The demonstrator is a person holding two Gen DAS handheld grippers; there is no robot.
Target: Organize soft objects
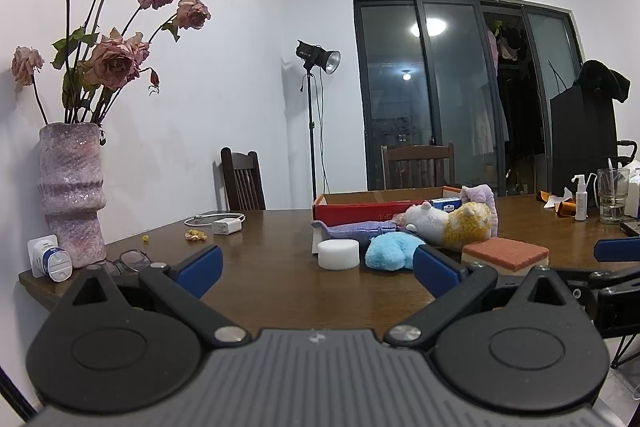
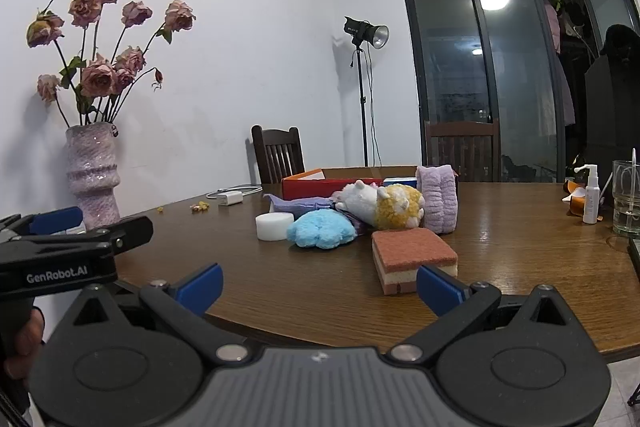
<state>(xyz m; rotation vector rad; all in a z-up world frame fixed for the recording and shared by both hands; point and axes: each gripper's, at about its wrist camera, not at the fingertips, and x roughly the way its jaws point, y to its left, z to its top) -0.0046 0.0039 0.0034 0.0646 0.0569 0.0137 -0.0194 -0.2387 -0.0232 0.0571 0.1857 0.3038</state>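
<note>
Soft objects lie together on the wooden table (image 1: 280, 291): a white round sponge (image 1: 338, 254), a blue fluffy pad (image 1: 390, 255), a white and yellow plush toy (image 1: 450, 223), a purple cloth (image 1: 352, 229), a purple headband (image 2: 437, 198) and a red-topped sponge block (image 1: 506, 255). A red cardboard box (image 1: 360, 209) stands behind them. My left gripper (image 1: 318, 269) is open and empty, in front of the pile. My right gripper (image 2: 320, 285) is open and empty at the table's near edge, its right fingertip (image 2: 438, 289) close to the sponge block (image 2: 414, 259).
A pink vase of dried roses (image 1: 72, 187), glasses (image 1: 132, 259) and a charger (image 1: 226, 226) sit on the left. A spray bottle (image 2: 591, 193) and a glass (image 2: 627, 203) stand on the right. Two chairs (image 2: 278, 155) and a lamp stand (image 2: 362, 83) are behind the table.
</note>
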